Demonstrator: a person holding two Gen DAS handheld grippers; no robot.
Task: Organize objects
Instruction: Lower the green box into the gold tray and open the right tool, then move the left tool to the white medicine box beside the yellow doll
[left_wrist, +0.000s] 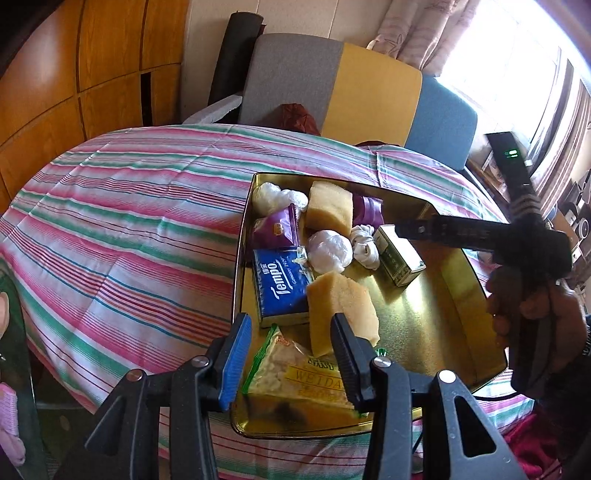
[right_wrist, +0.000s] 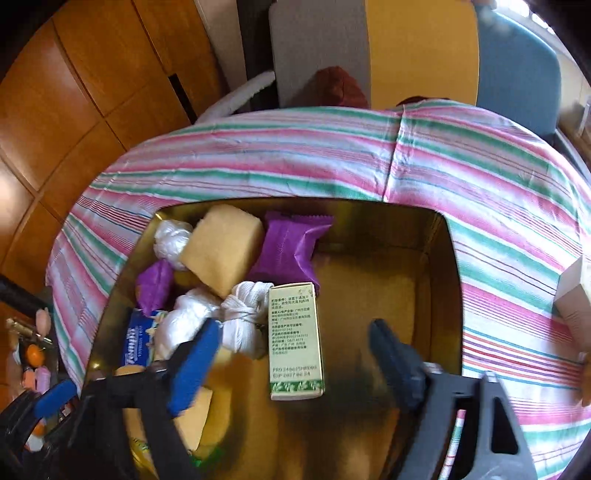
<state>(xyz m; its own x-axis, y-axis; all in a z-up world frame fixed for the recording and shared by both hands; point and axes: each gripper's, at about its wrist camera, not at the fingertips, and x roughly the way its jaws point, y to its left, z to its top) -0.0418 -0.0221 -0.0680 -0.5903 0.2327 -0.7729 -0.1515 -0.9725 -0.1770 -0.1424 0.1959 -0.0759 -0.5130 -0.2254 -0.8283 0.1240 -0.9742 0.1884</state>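
A gold metal tray (left_wrist: 424, 325) sits on the striped cloth and holds several items. They include a blue Tempo tissue pack (left_wrist: 282, 284), two yellow sponges (left_wrist: 341, 314), purple packets (left_wrist: 275, 229) and white bundles (left_wrist: 328, 251). My left gripper (left_wrist: 291, 354) is at the tray's near end, shut on a green-and-yellow snack packet (left_wrist: 295, 380). In the right wrist view, my right gripper (right_wrist: 293, 326) stands wide open above the tray (right_wrist: 369, 266). A green-and-white carton (right_wrist: 295, 339) lies flat on the tray floor between its fingers, touching neither pad. One right finger (left_wrist: 443, 230) reaches over that carton (left_wrist: 399, 258).
A small pale box (right_wrist: 574, 295) rests on the striped cloth (left_wrist: 129, 221) right of the tray. Grey, yellow and blue chair backs (left_wrist: 295, 74) stand behind the table, with wooden cabinets at the left. A hand (left_wrist: 528, 306) holds the right gripper.
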